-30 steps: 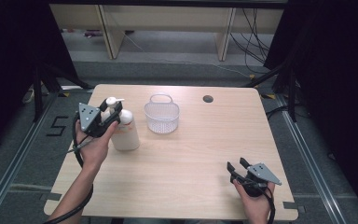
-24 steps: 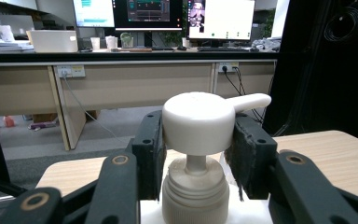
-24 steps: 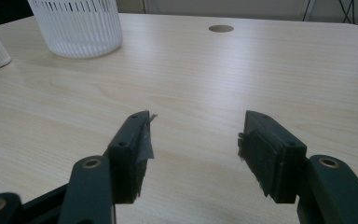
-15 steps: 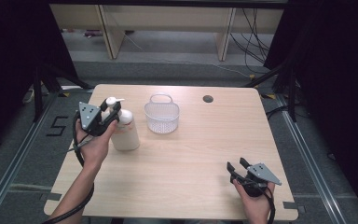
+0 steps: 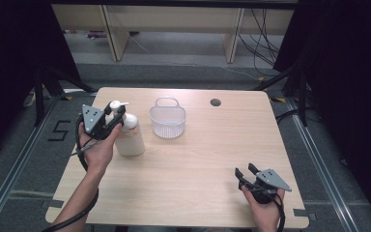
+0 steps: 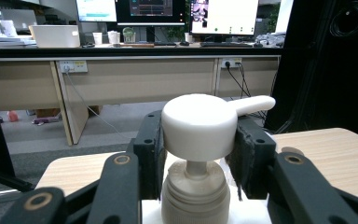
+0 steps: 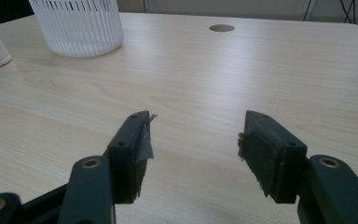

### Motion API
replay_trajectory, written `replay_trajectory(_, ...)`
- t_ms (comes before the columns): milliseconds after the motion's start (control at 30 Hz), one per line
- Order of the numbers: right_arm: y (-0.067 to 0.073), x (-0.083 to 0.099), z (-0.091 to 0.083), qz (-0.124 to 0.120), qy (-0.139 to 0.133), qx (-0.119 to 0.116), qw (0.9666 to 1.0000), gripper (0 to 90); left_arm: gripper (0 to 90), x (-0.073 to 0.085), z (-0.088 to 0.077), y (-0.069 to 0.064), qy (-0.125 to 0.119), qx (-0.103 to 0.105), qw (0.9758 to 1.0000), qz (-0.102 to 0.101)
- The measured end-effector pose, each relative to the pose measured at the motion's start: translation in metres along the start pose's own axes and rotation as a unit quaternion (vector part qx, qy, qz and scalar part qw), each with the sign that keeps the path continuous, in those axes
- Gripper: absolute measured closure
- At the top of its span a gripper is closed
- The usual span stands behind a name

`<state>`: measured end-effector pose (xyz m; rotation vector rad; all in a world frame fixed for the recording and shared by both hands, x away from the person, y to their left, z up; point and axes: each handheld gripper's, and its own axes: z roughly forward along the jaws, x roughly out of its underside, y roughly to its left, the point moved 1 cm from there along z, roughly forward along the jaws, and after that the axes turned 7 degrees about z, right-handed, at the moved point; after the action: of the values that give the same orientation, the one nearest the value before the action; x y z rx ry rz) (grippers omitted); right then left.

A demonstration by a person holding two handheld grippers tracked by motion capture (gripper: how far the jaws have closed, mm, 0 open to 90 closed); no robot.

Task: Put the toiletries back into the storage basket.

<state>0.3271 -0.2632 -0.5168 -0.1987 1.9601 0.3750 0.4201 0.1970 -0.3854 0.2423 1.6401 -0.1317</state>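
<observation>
A white pump bottle (image 5: pixel 130 137) stands upright near the table's left edge. My left gripper (image 5: pixel 116 110) is level at its top, one jaw on each side of the pump head (image 6: pixel 198 126). The jaws have just been closing, and both pads (image 6: pixel 151 149) now touch the head's sides, with the nozzle pointing away to the right in the left gripper view. My right gripper (image 5: pixel 245 171) rests low at the table's front right. It is open (image 7: pixel 193 149) over bare wood, with nothing between its jaws.
A clear ribbed plastic basket (image 5: pixel 167 123) with a handle stands just right of the bottle, also at the top left (image 7: pixel 77 23) of the right gripper view. A round cable hole (image 5: pixel 215 102) lies near the far edge of the wooden table (image 5: pixel 198 159). Desks and cables lie beyond.
The left gripper's jaws have drawn in slightly onto the pump head. Both hands and the bottle have kept their places.
</observation>
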Motion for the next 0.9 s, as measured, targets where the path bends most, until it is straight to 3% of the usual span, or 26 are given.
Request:
replay_trajectory(633,0.002,0.001,0.001,0.010,0.001,0.003,0.9999,42.8,59.2,-0.008,-0.007,-0.008,-0.020,0.025,0.9995,-0.002)
replay_trajectory(900,0.000,0.000,0.000,-0.001,-0.001,0.000,1.0000,42.8,59.2,-0.015,-0.005,-0.014,-0.030,0.035,0.9989,-0.002)
